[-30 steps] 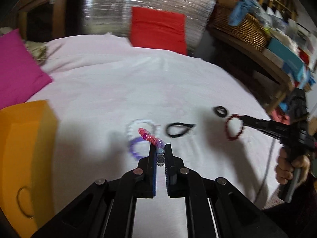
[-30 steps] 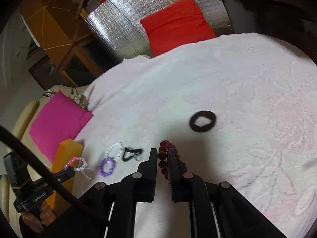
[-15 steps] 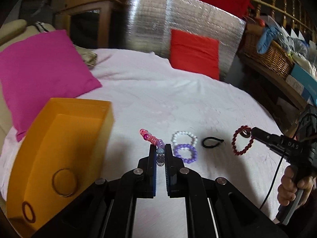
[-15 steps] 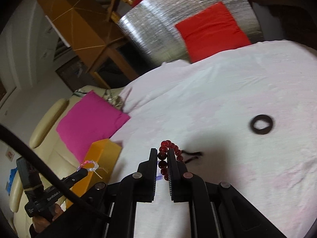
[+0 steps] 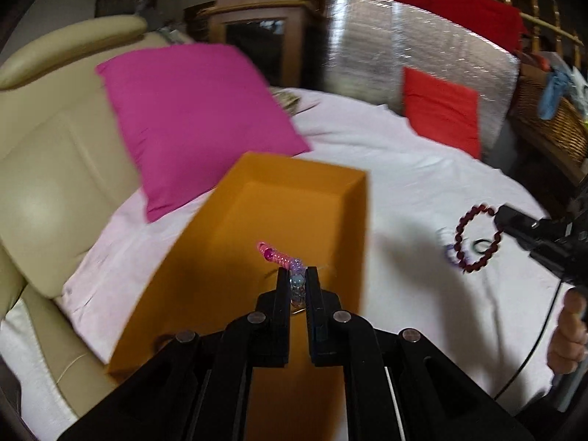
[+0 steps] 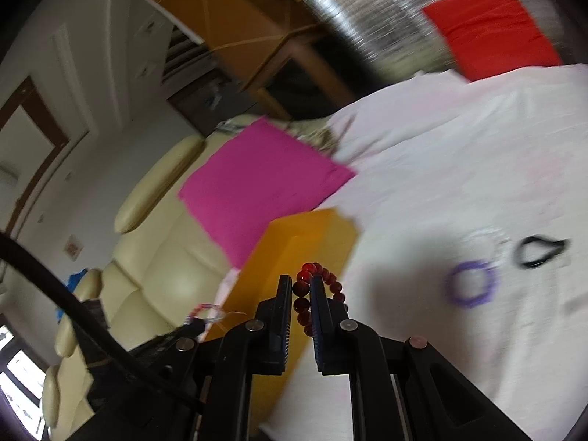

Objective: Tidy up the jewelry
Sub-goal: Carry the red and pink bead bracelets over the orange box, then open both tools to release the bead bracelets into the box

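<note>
My left gripper [image 5: 297,275] is shut on a pink, purple and clear bead bracelet [image 5: 281,257] and holds it over the open orange box [image 5: 253,228]. My right gripper [image 6: 302,286] is shut on a dark red bead bracelet [image 6: 319,283], held just right of the orange box [image 6: 294,242]. The red bracelet also shows in the left wrist view [image 5: 477,237], hanging from the right gripper [image 5: 503,217]. A purple bracelet [image 6: 470,286], a white bead bracelet [image 6: 485,237] and a black hair tie [image 6: 540,251] lie on the white cloth [image 6: 477,169].
A magenta cushion [image 5: 194,117] leans on a cream sofa [image 5: 40,169] behind the box. A red cushion [image 5: 441,110] and a silver foil panel [image 5: 411,51] stand at the far side. A wicker basket [image 5: 551,128] sits far right.
Both grippers have swung left with their bracelets. The left one has come over the orange box. The right one has come close to the box's right side.
</note>
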`<state>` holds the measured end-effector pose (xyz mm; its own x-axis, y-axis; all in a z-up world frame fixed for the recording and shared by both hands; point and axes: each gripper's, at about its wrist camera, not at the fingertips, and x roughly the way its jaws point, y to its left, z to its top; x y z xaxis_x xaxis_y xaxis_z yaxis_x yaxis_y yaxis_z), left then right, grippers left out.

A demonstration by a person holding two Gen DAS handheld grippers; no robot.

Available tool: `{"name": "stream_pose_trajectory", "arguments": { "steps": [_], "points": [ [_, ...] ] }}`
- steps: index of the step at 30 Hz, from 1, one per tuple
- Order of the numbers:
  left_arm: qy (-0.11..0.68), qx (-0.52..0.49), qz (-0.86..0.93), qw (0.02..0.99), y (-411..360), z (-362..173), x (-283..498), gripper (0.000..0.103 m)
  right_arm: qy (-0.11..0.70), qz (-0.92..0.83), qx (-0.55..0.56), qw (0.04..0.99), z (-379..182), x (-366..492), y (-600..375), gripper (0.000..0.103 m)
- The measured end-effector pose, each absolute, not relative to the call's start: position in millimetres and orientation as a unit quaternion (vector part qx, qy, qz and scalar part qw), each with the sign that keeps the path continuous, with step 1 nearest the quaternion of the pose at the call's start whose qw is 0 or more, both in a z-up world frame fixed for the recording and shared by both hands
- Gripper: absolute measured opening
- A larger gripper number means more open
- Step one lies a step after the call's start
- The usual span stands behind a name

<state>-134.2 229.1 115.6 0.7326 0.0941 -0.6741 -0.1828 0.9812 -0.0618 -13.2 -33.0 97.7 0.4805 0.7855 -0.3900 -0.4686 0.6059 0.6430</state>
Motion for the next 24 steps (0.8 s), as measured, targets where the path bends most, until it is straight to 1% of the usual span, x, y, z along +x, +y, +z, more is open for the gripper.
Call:
{"name": "stream_pose_trajectory", "arguments": {
  "steps": [8,12,17,20,24],
  "points": [
    [0.385,-0.062,0.079,0.917,244,84,-138,0.007,0.362,0.413,0.188,0.815,101,-17,52,0.011],
    [0.391,-0.068,0.073,0.915,248,74,-141,0.007,0.373,0.409,0.162,0.817,97,-13,76,0.011],
    [0.392,-0.067,0.074,0.914,249,71,-141,0.007,0.384,0.380,0.140,0.830,90,1,95,0.011],
    [0.390,-0.065,0.075,0.915,247,73,-141,0.007,0.391,0.364,0.133,0.835,86,13,104,0.014],
    [0.392,-0.060,0.080,0.915,244,73,-141,0.007,0.404,0.349,0.132,0.835,83,26,111,0.014]
  ]
}}
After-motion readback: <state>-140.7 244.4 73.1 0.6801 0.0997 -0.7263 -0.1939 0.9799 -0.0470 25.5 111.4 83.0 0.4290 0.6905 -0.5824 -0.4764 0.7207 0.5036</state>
